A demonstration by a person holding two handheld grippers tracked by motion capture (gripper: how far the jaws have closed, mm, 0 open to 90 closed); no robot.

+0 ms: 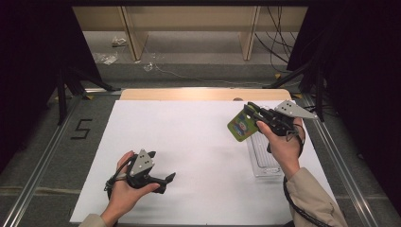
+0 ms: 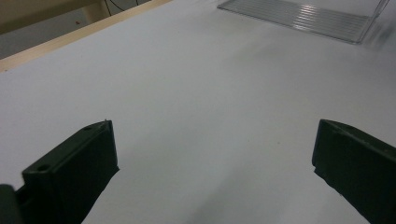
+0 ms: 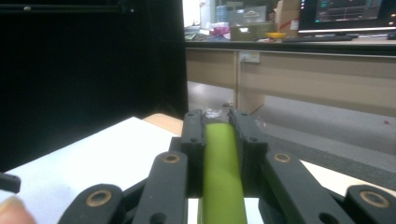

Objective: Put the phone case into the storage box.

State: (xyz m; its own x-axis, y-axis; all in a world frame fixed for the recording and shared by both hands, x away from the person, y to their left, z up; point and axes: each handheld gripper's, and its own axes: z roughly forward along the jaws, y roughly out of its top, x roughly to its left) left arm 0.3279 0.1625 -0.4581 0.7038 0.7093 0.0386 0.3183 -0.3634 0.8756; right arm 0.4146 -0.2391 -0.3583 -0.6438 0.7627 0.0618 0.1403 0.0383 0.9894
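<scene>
My right gripper (image 1: 250, 115) clamped a flat, glossy green packet (image 1: 241, 126) — raised above the ribbed clear plastic tray (image 1: 263, 158). My left gripper (image 1: 163, 182) rested on the matte white sheet (image 1: 189, 142), jaws wide apart, gripping nothing.

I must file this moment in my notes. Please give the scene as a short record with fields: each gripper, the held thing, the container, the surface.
left gripper: open, nothing between the jaws, low over the white sheet near the front left
right gripper: shut on the green packet, raised at the right
green packet: flat, green with a coloured print, clamped by one edge, in the air beside the tray
clear plastic tray: lies on the right part of the sheet, looks empty
white sheet: covers the table top
</scene>
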